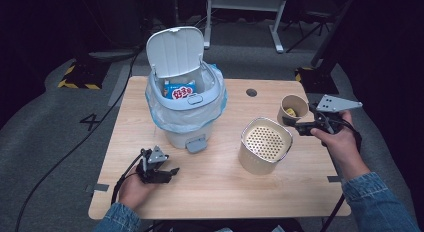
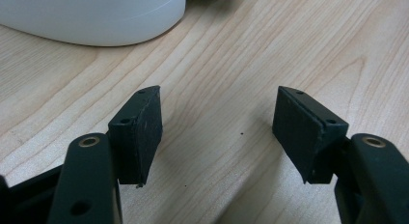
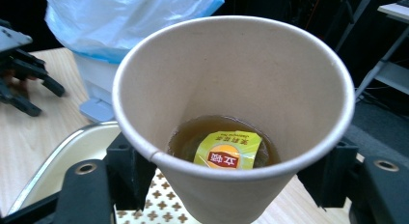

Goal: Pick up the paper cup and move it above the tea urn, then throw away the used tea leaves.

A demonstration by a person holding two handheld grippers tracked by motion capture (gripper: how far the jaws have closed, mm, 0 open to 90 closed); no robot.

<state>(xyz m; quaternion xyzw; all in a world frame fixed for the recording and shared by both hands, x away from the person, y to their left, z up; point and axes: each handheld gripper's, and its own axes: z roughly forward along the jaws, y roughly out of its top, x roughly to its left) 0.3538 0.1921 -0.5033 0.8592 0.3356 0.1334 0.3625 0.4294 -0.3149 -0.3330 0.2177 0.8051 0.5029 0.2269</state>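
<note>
A brown paper cup (image 1: pixel 292 108) stands near the table's right edge, and my right gripper (image 1: pixel 296 124) is shut on its lower wall. In the right gripper view the cup (image 3: pixel 231 89) sits between the two black jaws of that gripper (image 3: pixel 229 185); it holds brown tea and a yellow-green tea bag tag (image 3: pixel 227 149). My left gripper (image 1: pixel 169 173) rests low at the front left of the table, open. In its own view the left gripper (image 2: pixel 217 132) has only bare wood between its pads.
A white pedal bin (image 1: pixel 185 117) with a plastic liner stands mid-table, its lid (image 1: pixel 175 49) up and a blue packet (image 1: pixel 181 90) inside. A cream pot with a perforated insert (image 1: pixel 265 144) sits left of the cup. The bin's base (image 2: pixel 91 16) lies beyond the left jaws.
</note>
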